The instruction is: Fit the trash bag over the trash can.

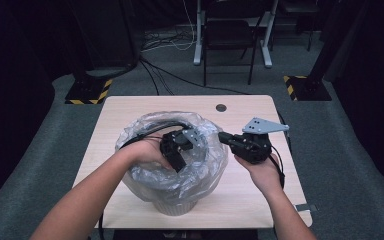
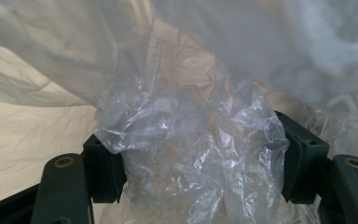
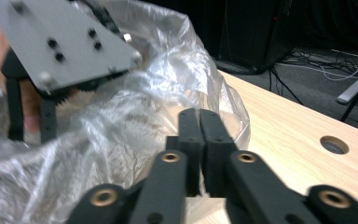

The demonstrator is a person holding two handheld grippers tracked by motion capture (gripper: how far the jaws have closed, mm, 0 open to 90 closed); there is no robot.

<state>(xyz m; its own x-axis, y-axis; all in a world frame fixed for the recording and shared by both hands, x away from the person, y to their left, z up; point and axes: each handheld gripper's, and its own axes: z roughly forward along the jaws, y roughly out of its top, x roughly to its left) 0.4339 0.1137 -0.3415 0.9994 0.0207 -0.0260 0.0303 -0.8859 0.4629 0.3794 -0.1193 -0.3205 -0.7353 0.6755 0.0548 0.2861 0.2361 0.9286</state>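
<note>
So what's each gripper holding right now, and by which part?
The left gripper is inside the bin, clamped on a bunched fold of the clear plastic bag. The right gripper is shut beside the bag's rim; I can't tell whether it pinches any film.

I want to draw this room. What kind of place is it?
Probably a lab or recording studio, not a home. A small wooden table stands on grey carpet, black curtains hang around it, cables trail over the floor, and stand feet carry yellow-black warning tape.
</note>
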